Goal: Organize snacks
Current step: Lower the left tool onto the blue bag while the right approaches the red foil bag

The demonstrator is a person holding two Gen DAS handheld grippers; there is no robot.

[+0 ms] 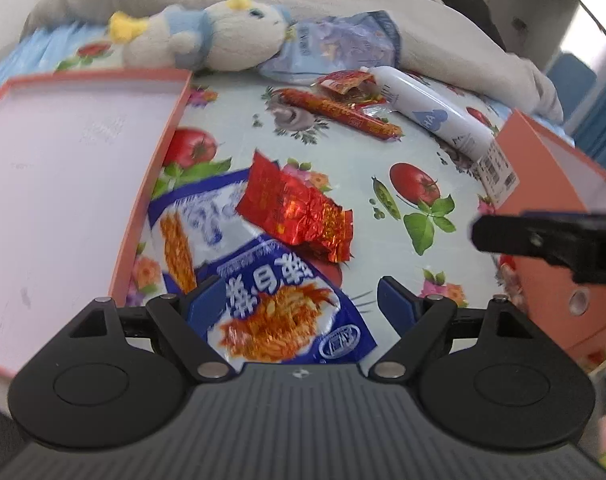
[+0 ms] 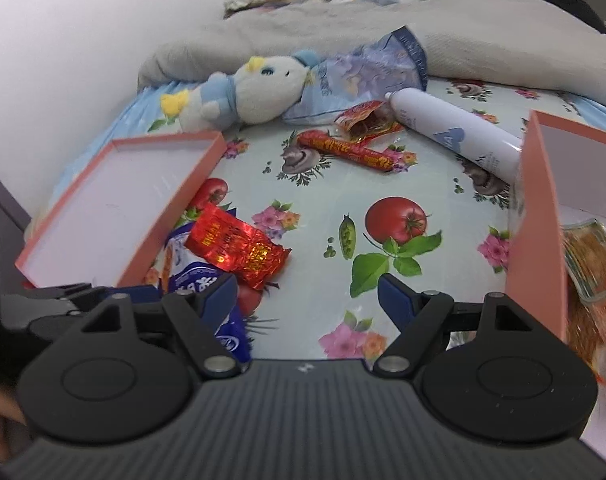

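Both tools, left [image 1: 299, 300] and right [image 2: 307, 296], gape apart; blue snack bag [image 1: 263, 312] carries Chinese lettering, unreadable.

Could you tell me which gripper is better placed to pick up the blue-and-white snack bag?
Probably the left gripper: its open jaws already straddle the blue-and-white snack bag. The right gripper faces bare floral cloth beside it.

A bed fills both views, covered with a pale cloth [image 2: 323, 184] printed with tomatoes, peas and flowers. A grey blanket [image 2: 343, 32] lies bunched across the top of the frame. A plain white wall [image 2: 63, 40] stands at upper left. In the left view, blue panels [image 1: 575, 76] show at the far right edge. The light is soft and even.
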